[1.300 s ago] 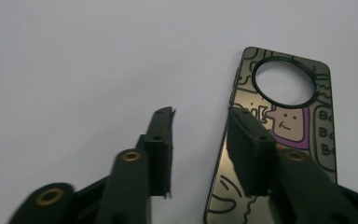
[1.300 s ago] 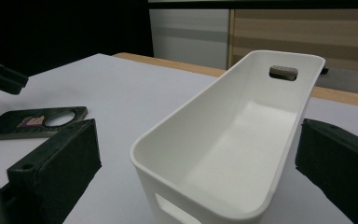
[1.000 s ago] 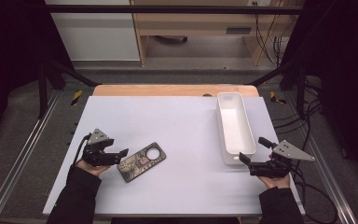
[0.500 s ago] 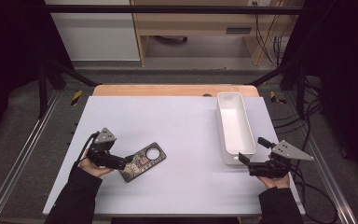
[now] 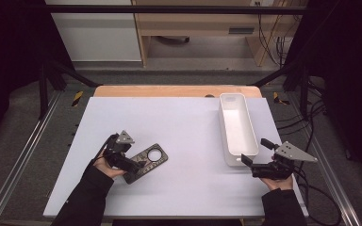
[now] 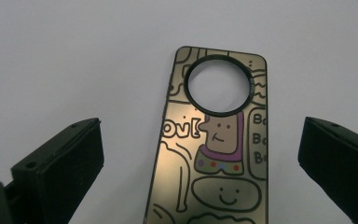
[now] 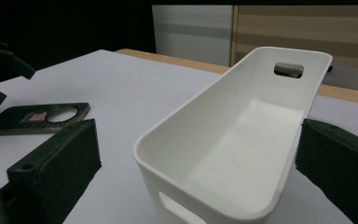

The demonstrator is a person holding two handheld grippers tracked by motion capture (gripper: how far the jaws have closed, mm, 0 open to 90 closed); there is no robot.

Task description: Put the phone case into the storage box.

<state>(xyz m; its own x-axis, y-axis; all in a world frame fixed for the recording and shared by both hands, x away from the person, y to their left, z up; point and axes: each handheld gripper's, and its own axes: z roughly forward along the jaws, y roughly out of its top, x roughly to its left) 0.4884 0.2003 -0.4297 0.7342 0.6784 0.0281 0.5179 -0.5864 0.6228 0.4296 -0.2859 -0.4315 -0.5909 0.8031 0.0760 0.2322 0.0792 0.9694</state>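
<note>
Black jaws of the left gripper (image 6: 200, 186) stood wide apart, having just been opening, with the phone case (image 6: 214, 154) lying flat between them on the counter (image 6: 74, 56) and neither pad touching it. In the left gripper view the case ran straight away from the gripper: its cartoon-printed back faced up, its near end sat low between the jaws, and its round camera cut-out lay at the far end. Its long axis therefore ran nearly along the gripper's own line of reach. In the high view the left gripper (image 5: 134, 165) sat at the case's near end, and the phone case (image 5: 147, 162) stretched away from it and slantwise across the counter.

By my reading, the step in hand was the approach for a pickup: jaws spread and lined up, nothing grasped yet. The next move would call for easing down until the pads flanked the long edges, then closing across the short width. A thin, flat case gives little edge to catch, so the pads would need to reach nearly to the surface.

Farther off, the right gripper (image 5: 254, 162) rested with its jaws apart just beside the near end of the white bin (image 5: 238, 129), holding nothing.
</note>
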